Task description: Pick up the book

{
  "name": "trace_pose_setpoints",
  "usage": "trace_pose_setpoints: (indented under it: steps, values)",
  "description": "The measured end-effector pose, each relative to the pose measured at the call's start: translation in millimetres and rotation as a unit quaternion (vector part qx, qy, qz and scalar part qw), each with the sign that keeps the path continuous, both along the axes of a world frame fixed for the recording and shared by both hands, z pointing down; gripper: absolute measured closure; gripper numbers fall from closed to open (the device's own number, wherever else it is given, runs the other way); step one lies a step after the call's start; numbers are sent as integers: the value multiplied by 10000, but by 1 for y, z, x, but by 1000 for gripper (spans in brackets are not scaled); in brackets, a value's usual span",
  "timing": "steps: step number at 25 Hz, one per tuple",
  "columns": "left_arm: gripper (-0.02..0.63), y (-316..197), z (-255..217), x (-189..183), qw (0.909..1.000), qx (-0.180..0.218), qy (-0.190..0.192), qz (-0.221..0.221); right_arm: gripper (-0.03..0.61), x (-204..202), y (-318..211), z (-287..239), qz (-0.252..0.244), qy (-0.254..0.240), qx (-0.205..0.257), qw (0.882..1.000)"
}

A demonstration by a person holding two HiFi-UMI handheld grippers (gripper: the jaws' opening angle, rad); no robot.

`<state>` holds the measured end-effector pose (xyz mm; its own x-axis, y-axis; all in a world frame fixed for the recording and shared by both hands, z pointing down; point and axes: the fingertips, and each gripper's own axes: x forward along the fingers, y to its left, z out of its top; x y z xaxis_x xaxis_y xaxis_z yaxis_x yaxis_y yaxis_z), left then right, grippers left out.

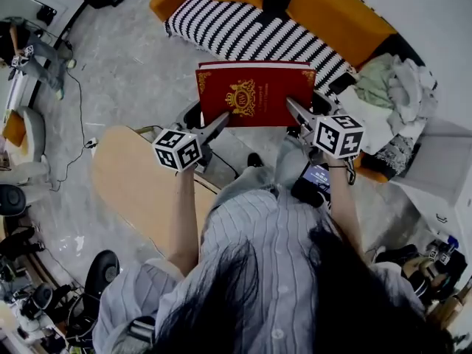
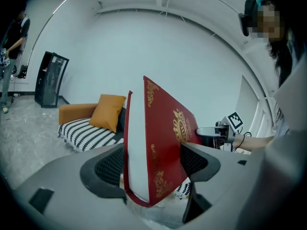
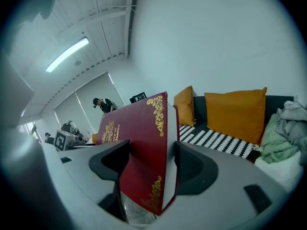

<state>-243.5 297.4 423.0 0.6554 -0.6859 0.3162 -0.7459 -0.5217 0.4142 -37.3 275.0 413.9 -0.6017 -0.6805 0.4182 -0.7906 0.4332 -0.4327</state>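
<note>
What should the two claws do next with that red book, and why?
Probably lift a little higher, both together and level: the left claw and right claw are each shut on a near corner of the red book, which hangs in the air off any surface.

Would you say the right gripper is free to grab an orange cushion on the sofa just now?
Probably not: the right gripper is shut on the red book, which the left gripper also clamps.

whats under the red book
The red book hangs clamped between left hand-held gripper and right hand-held gripper. Around it show grey floor and striped sofa; the patch directly beneath is covered.
</note>
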Motion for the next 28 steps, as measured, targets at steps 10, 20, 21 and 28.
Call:
trace_pose_setpoints:
  steps: [10, 20, 21, 28]
  values:
    - [258, 32, 2, 23, 9997, 4, 36, 253, 264, 23, 43, -4, 196, 131, 99, 9997]
    - [258, 30, 0, 28, 9993, -4, -6, 373, 265, 28, 46, -3, 329, 83, 114, 9994]
    - [258, 30, 0, 28, 9993, -2, -1, 364, 265, 28, 46, -3, 322, 86, 124, 9994]
    - [258, 26, 1, 28, 9994, 10, -19, 332, 265, 27, 41, -3, 303, 95, 144, 9994]
